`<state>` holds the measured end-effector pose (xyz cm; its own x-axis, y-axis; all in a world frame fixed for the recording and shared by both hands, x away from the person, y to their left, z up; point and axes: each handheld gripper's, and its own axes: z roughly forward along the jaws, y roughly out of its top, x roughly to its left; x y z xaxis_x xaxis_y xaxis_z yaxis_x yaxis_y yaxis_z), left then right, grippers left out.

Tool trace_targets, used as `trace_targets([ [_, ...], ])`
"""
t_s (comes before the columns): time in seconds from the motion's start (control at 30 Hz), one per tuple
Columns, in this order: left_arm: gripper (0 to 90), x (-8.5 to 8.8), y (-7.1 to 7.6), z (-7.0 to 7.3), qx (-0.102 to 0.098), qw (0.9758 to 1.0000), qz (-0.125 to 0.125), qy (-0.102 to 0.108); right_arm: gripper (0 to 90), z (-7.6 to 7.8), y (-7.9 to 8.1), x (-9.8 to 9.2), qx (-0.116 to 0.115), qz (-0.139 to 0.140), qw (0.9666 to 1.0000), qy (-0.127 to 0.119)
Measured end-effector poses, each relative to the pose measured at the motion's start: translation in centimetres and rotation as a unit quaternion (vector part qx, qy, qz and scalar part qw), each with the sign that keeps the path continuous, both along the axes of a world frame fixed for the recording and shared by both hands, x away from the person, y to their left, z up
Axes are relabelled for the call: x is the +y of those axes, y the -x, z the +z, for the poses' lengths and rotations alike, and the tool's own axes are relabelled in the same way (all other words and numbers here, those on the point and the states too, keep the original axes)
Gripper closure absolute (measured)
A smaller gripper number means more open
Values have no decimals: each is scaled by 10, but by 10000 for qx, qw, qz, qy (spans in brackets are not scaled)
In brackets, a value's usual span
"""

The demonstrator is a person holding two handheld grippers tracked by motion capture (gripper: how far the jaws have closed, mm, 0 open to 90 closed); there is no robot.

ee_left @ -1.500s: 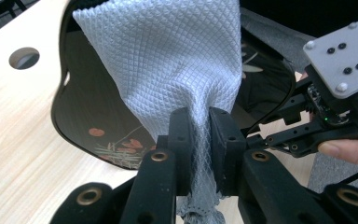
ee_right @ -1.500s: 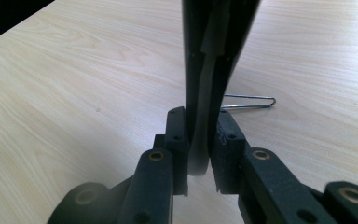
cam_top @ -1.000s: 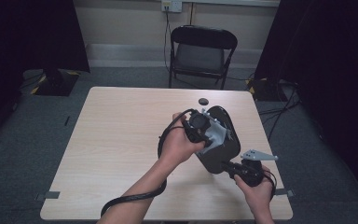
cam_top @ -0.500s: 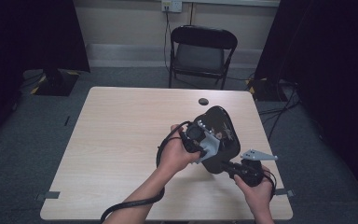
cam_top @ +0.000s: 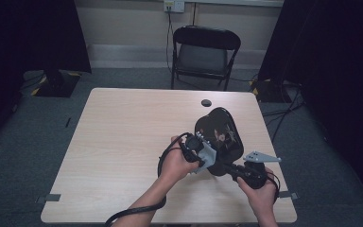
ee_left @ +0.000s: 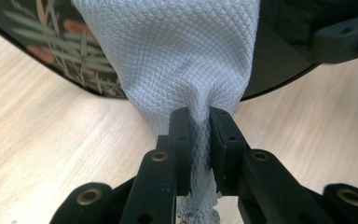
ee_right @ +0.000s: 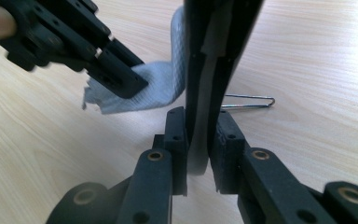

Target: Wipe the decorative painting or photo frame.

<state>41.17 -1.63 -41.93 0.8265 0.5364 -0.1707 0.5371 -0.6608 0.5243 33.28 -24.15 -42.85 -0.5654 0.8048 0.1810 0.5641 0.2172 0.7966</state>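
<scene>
1. Gripping the black plate by its lower rim, right gripper fingers clamped on the edge, plate tilted up above the tabletop.
2. Left gripper fingers pinched on a white cloth, pressed against the plate's painted face.
3. Wire stand lies on tabletop behind.

Glossy black tray, embossed paper towel

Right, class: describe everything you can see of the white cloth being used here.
The cloth is white, thin and quilted with a fine diamond pattern, like a paper towel. It drapes over the dark tray with its leaf-painted face, narrows into a bunch, and is pinched in the left tongs. A ragged end pokes out below them, above the wooden table.
</scene>
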Motion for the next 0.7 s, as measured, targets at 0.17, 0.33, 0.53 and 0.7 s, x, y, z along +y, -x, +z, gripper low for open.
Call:
trace_targets([
  [0.17, 800, -1, 0, -13, -3, 9999, -21, -118, 787, 0, 0, 0, 14, -7, 10000, -19],
  [0.33, 801, -2, 2, -28, 88, 9996, -52, -266, 787, 0, 0, 0, 23, -11, 10000, -38],
  [0.53, 801, -2, 3, -36, 116, 9996, -68, -248, 783, 0, -1, -1, 32, -6, 10000, -51],
  [0.7, 801, 1, 4, -29, 131, 9996, -80, -238, 746, 0, 0, 0, 64, 48, 9999, -82],
])
